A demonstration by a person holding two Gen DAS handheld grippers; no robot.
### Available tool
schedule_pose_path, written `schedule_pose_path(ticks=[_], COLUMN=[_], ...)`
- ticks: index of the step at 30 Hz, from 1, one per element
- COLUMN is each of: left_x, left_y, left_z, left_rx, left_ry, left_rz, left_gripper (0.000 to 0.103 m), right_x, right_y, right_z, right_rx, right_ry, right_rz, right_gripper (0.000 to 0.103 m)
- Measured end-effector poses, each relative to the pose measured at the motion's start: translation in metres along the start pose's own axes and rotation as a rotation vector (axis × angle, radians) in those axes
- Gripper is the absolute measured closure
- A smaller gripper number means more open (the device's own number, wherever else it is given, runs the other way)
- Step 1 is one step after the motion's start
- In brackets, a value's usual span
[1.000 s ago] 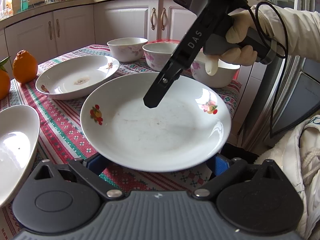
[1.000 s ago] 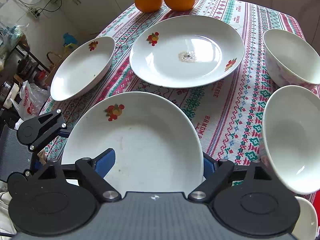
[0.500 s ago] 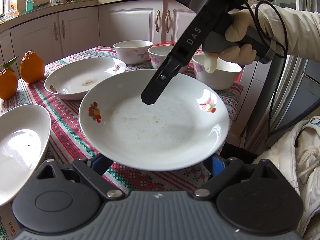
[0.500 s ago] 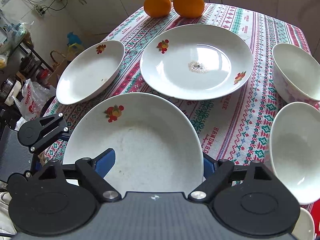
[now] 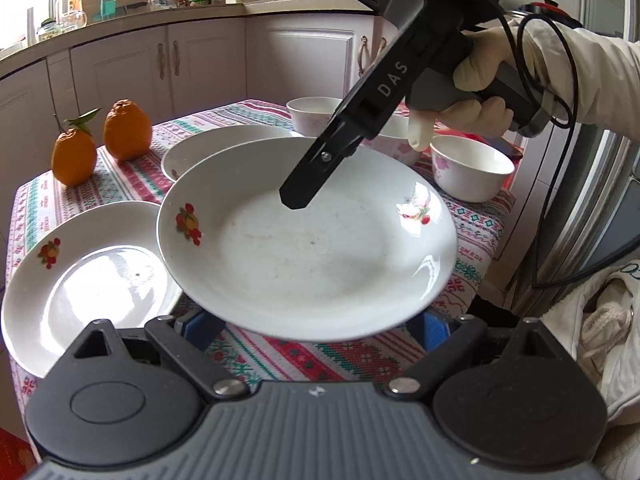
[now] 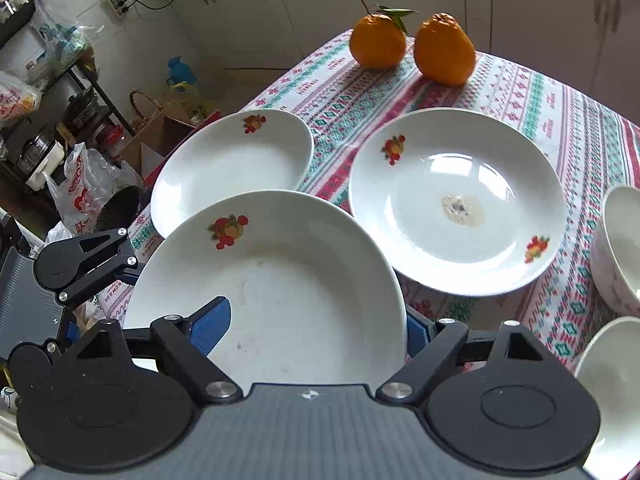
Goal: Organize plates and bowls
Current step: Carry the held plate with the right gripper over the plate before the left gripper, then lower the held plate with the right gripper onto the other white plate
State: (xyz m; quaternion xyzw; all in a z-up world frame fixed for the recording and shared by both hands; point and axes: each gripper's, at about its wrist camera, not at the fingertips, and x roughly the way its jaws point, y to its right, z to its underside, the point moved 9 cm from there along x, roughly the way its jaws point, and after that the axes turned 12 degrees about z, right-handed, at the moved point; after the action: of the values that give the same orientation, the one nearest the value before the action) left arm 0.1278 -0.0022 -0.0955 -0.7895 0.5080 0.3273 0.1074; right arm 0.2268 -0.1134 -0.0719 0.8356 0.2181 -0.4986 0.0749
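A white plate with fruit prints (image 5: 312, 248) (image 6: 280, 300) is held in the air above the table, level. My right gripper (image 6: 316, 324) is shut on its rim, one blue pad above and one below; its black finger (image 5: 316, 172) reaches over the plate in the left wrist view. My left gripper (image 5: 316, 326) sits under the plate's near rim with its jaws wide apart; whether it touches the plate is hidden. Two more white plates lie on the cloth, one at the left (image 5: 84, 280) (image 6: 232, 168), one stained, farther off (image 5: 224, 140) (image 6: 456, 200).
Several white bowls with pink flowers (image 5: 472, 168) (image 6: 620, 248) stand at the table's right side. Two oranges (image 5: 128, 130) (image 6: 444, 48) sit at the far corner. The patterned tablecloth (image 6: 560, 128) covers the table. Kitchen cabinets stand behind; clutter and bags fill the floor beside the table.
The held plate has risen off the table and moved left, over the edge of the left plate. Both grippers moved with it.
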Motion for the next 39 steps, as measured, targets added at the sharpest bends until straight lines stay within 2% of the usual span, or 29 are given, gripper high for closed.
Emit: schedule_pose_path(ticks=[11, 18, 26, 39], left_x=[-0.045, -0.059, -0.061, -0.058], left_y=[-0.053, -0.083, -0.101, -0.111], left_z=[0.015, 0.024, 0.026, 0.024], left_rx=[-0.098, -0.15, -0.192, -0.167], left_ry=[0.009, 0.006, 0.01, -0.002], left_rz=[-0.125, -0.167, -0.169, -0.178], left_gripper=[0.008, 0.008, 0.008, 0.007], right_x=[0.038, 0.066, 0.088, 0.109], right_y=[-0.055, -0.076, -0.08, -0.074], right_z=[-0.065, -0.096, -0.111, -0.116], right_rx=[-0.127, -0.165, -0.169, -0.142], right_ry=[0.007, -0.002, -0.017, -0.039], right_rz=[-0.085, -0.124, -0.144, -0.142], right_gripper=[0.013, 0.013, 0.013, 0.013])
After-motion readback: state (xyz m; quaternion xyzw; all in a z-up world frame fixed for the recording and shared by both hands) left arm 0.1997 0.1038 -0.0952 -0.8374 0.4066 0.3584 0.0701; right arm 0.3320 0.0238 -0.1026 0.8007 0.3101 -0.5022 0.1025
